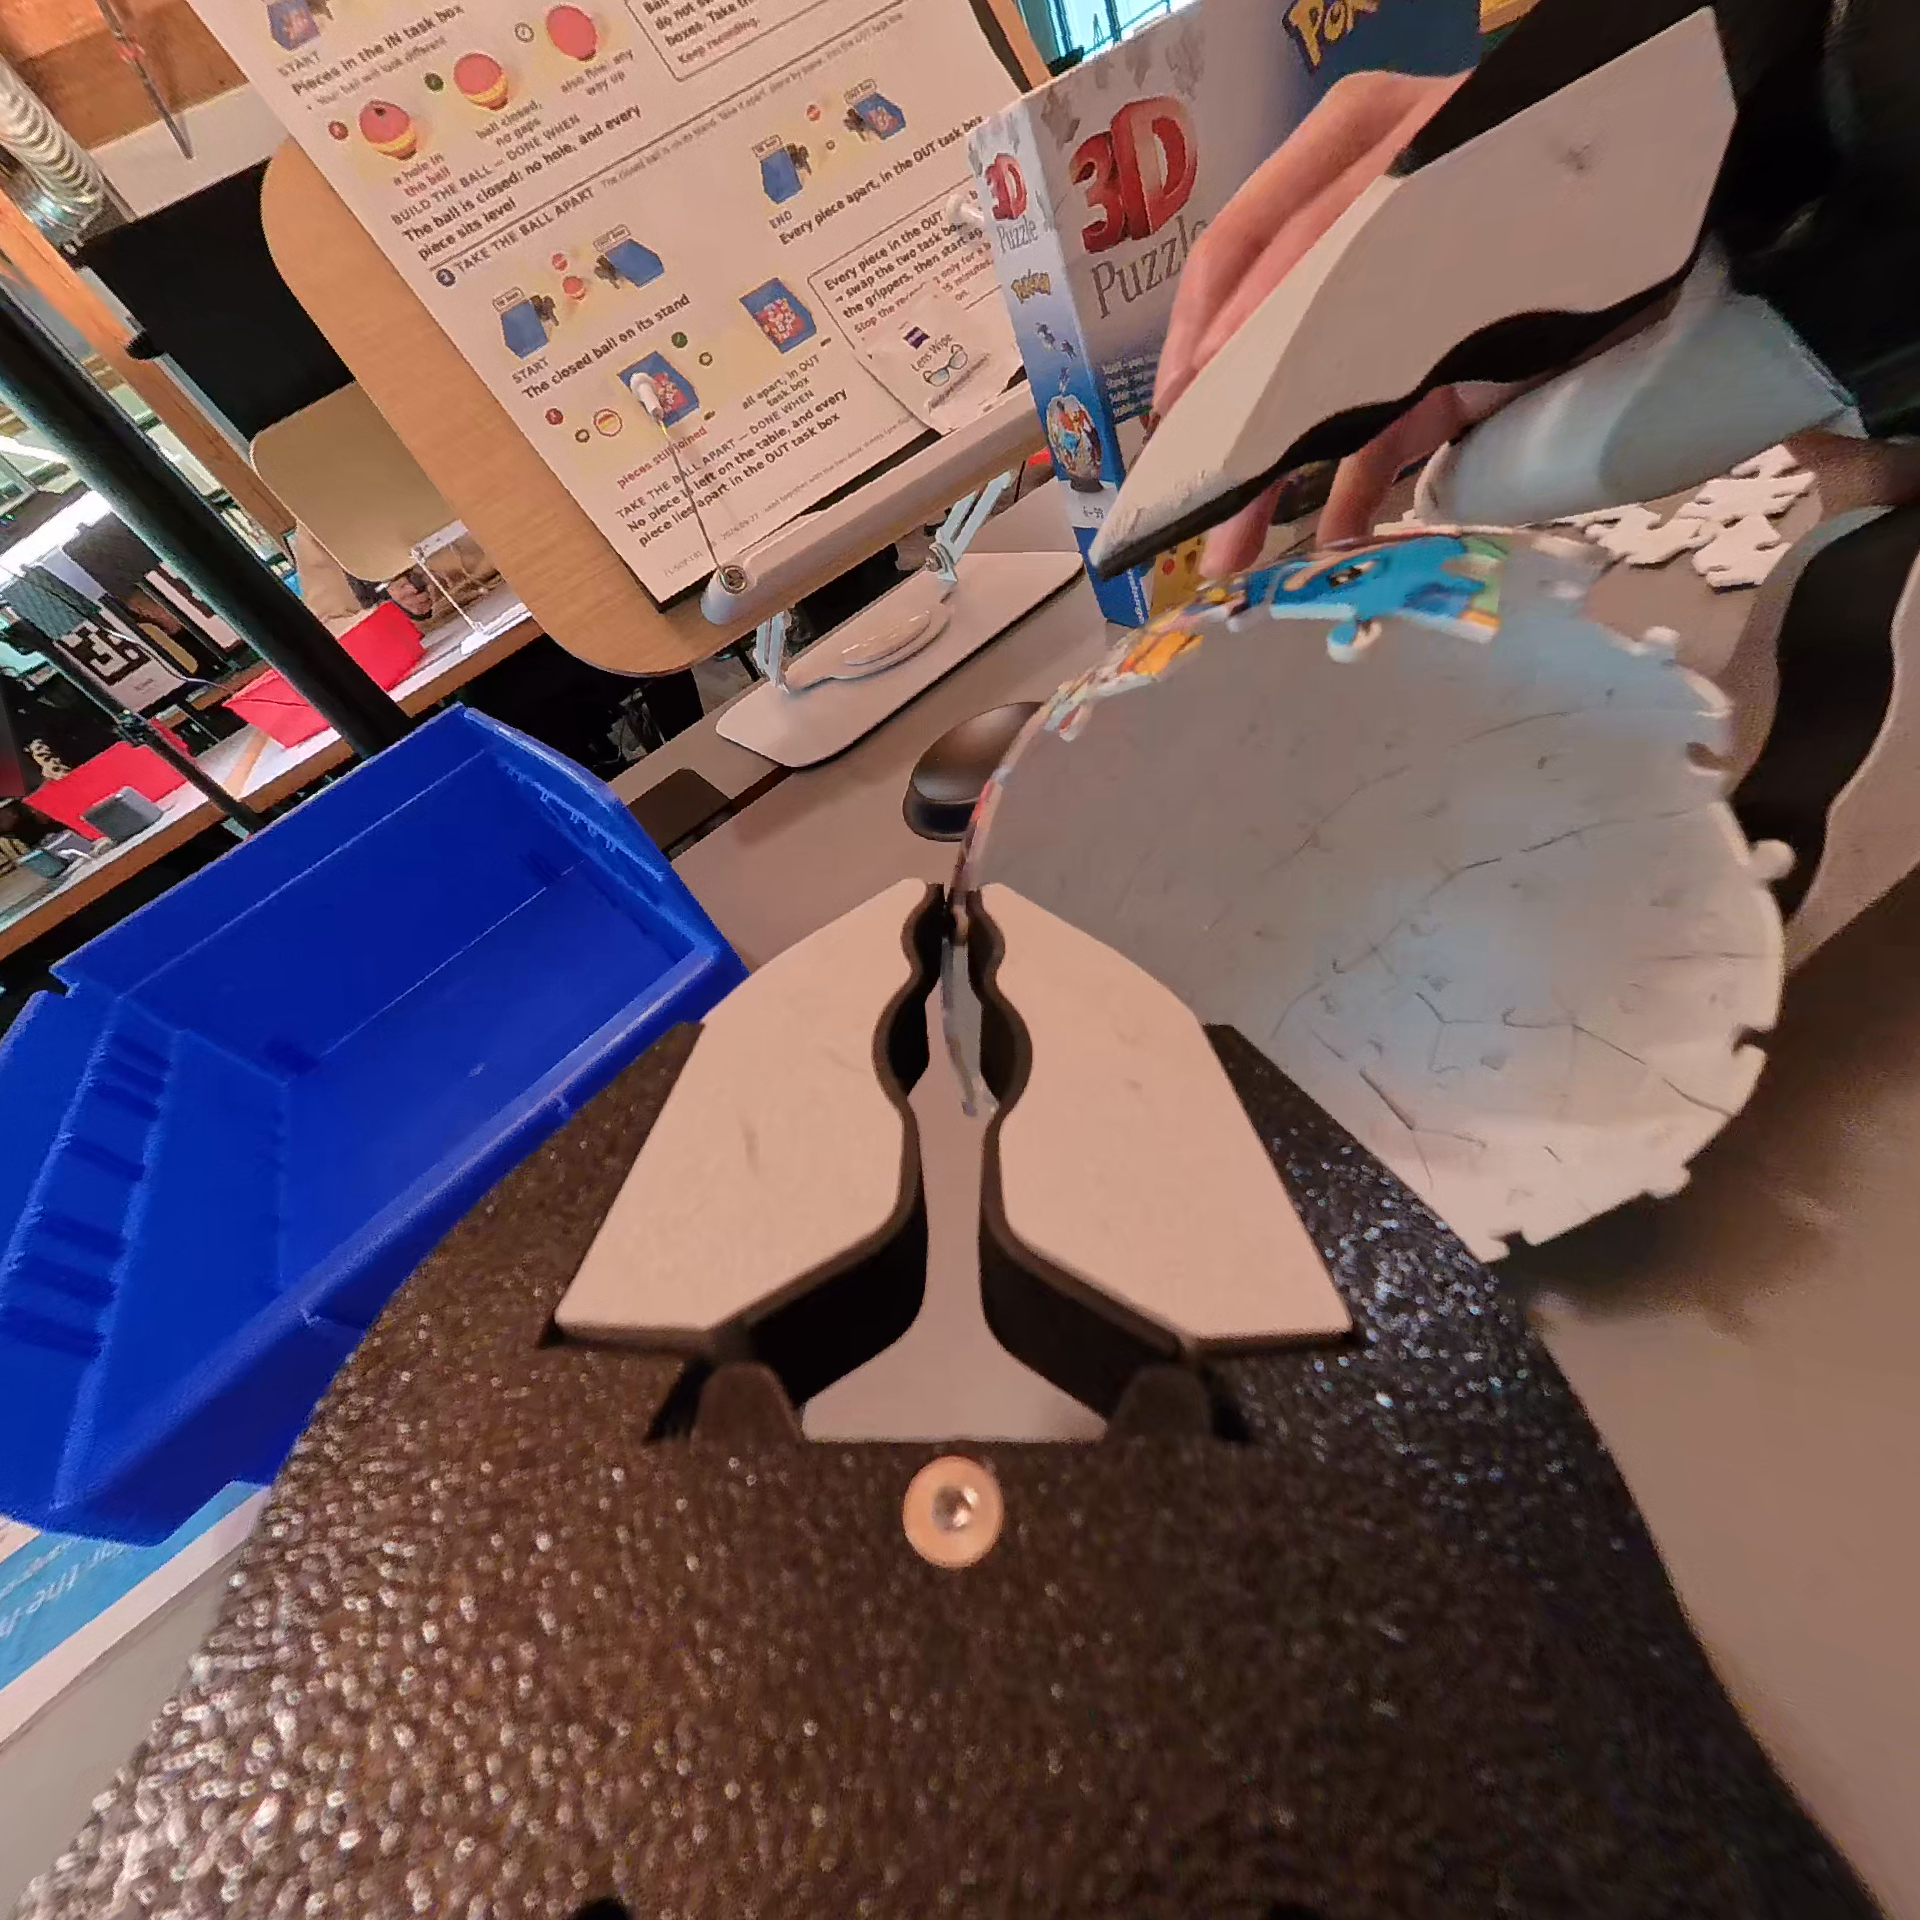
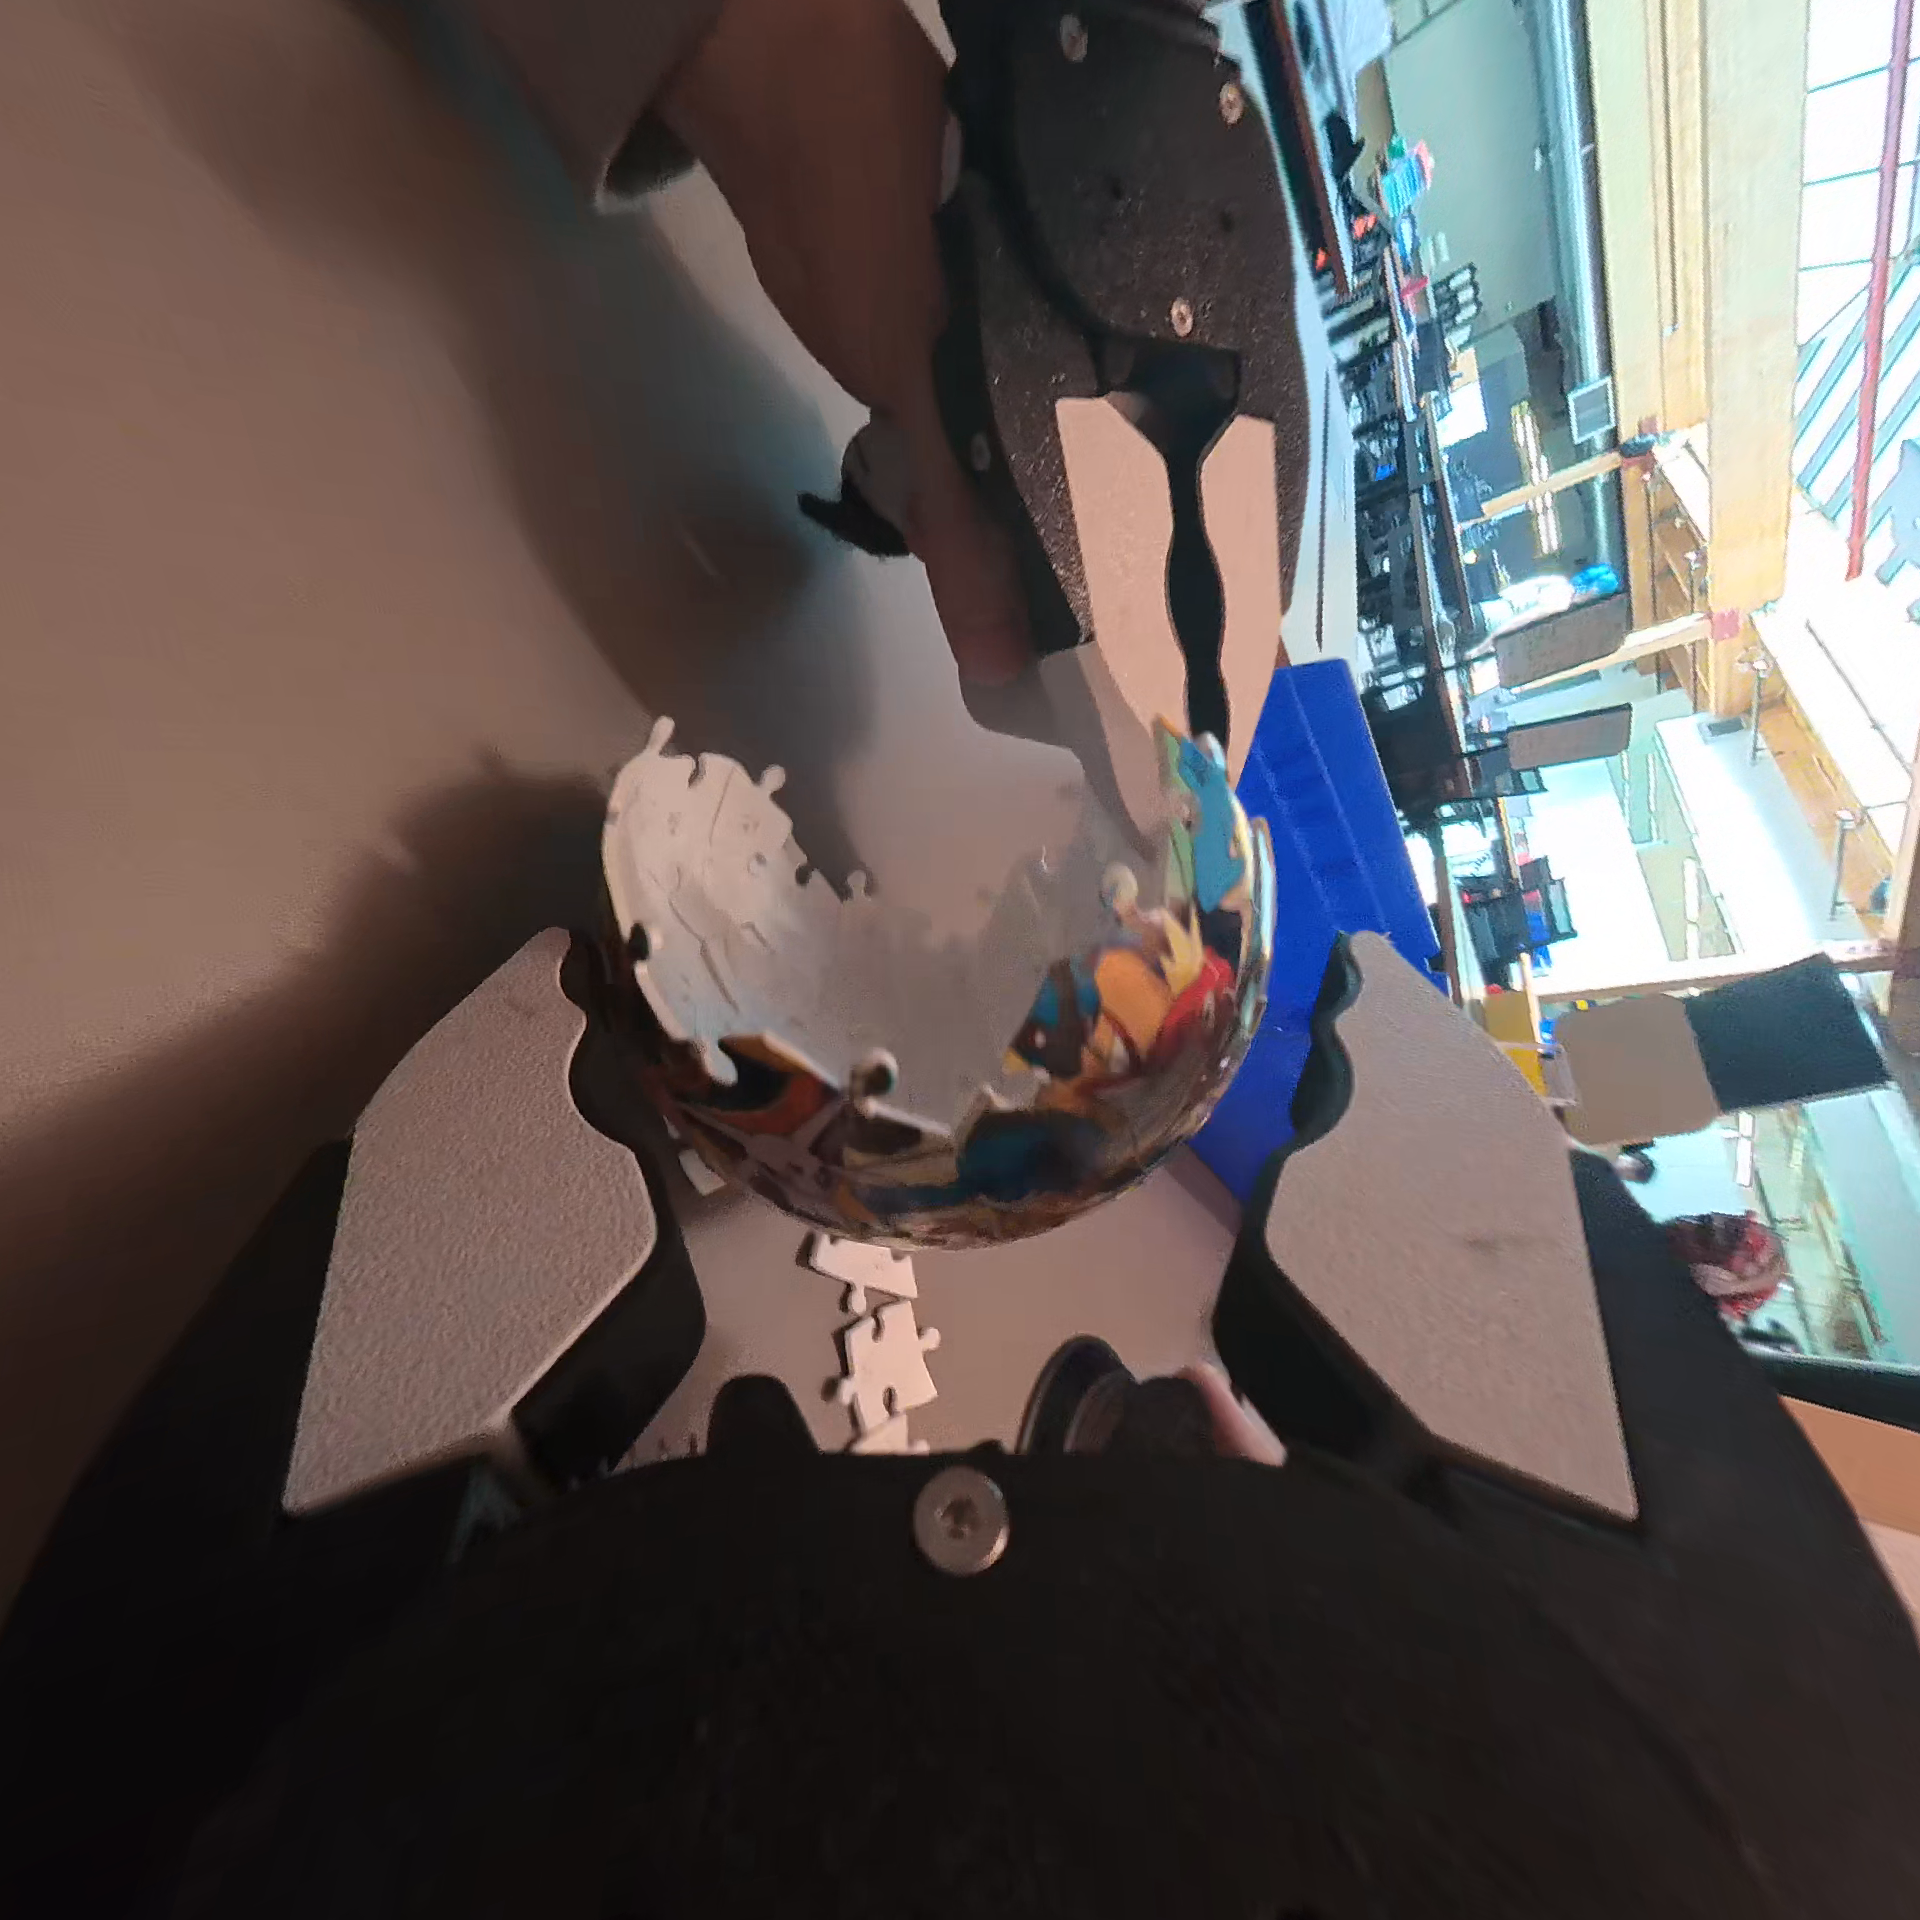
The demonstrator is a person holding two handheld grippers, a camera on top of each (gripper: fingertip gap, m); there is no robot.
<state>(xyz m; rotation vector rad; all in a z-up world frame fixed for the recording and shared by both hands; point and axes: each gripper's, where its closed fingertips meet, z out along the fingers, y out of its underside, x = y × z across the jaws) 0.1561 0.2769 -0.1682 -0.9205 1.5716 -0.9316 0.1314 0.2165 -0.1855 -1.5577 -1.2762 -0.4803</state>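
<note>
A partly built puzzle ball shell (image 1: 1403,935), white inside and printed with coloured cartoon figures outside, is tilted just above the grey table (image 1: 1714,1403). My left gripper (image 1: 961,904) is shut on the shell's rim at its left edge. It also shows in the right wrist view (image 2: 1205,717), pinching the far rim of the shell (image 2: 1122,1018). My right gripper (image 2: 956,1039) is open, with its jaws on either side of the shell. One of its fingers (image 1: 1403,312) shows above the shell in the left wrist view. I cannot tell if the fingers touch the shell.
An empty blue bin (image 1: 343,1091) sits left of the shell. An instruction sheet on a stand (image 1: 644,312) and a puzzle box (image 1: 1101,343) stand behind. Loose white pieces (image 2: 883,1340) lie under the shell, with more at the back right (image 1: 1704,520). A round black stand (image 1: 956,774) sits nearby.
</note>
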